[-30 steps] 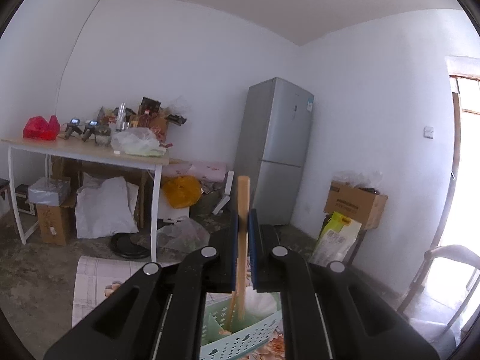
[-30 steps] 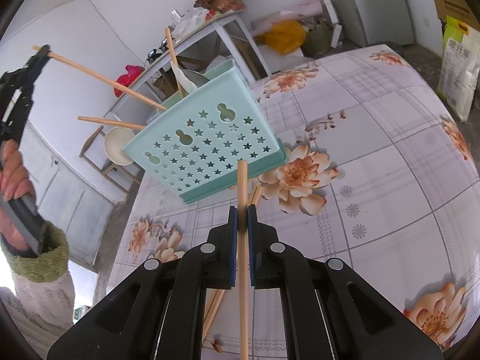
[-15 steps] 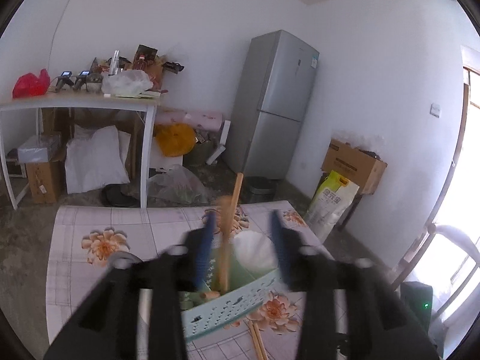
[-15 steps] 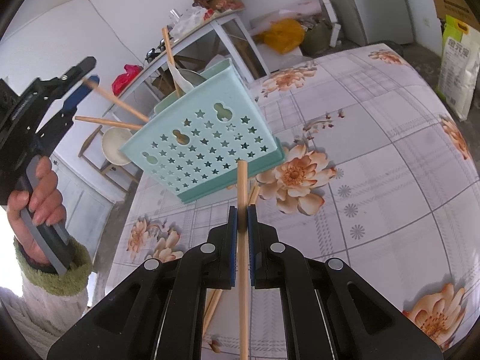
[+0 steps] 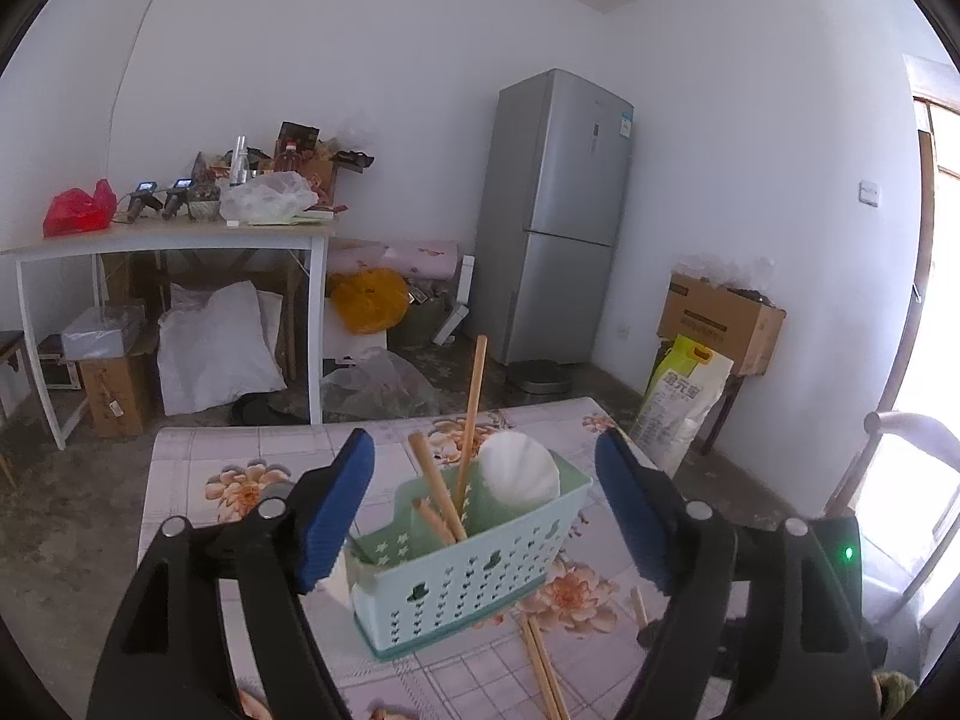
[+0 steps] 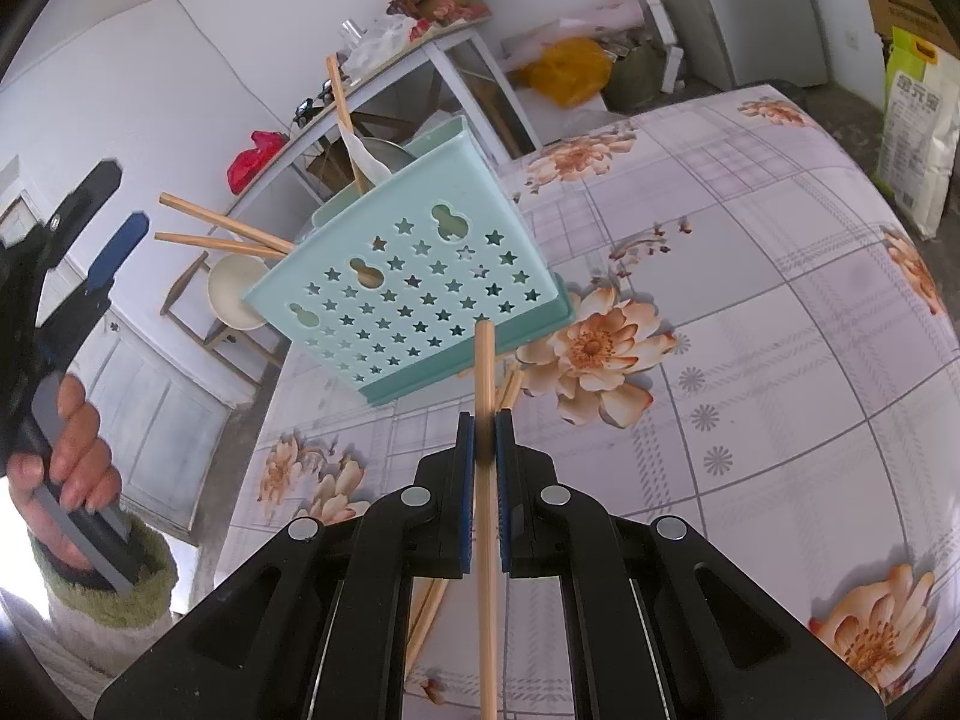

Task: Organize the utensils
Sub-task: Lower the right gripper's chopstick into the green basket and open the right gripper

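- The yellow-green sack (image 6: 915, 102) leaning by the wall bears three large Chinese characters, seemingly "金元宝"; its smaller print is too small to read
- The cardboard box (image 5: 717, 321) carries dark printing, illegible
- The fridge (image 5: 561, 216) door has a small blue label, unreadable

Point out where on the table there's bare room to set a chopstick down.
Free: the flowered tablecloth right of the basket, out to the table's far and right edges. Crowded: just in front of the basket, where loose chopsticks lie beside the one in the right gripper.

Black tongs (image 6: 485, 444) (blue pads, silver screws); green fuzzy cuff (image 6: 105, 585).
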A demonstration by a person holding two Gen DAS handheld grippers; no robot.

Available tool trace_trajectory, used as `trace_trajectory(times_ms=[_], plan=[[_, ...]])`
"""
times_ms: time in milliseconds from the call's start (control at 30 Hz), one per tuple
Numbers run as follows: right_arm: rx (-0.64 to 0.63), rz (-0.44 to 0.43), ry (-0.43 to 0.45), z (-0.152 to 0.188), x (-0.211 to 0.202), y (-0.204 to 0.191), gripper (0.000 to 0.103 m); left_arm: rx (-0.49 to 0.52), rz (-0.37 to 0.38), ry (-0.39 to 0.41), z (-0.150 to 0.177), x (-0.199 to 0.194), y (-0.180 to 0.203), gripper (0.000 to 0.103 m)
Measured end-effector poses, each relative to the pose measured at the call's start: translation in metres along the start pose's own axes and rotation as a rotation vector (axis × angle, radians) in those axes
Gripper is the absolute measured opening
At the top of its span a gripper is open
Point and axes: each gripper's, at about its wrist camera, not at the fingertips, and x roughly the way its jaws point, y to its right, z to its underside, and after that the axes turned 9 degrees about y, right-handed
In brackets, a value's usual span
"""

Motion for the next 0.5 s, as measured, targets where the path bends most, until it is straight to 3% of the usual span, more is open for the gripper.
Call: trace_trajectory(times_ms=[500], plan=[[-0.019,-0.021,0.036,-0.006,-0.013,-0.016,0.005,0.043,0.089,-0.135,0.057,-0.023,0.019,0.08]])
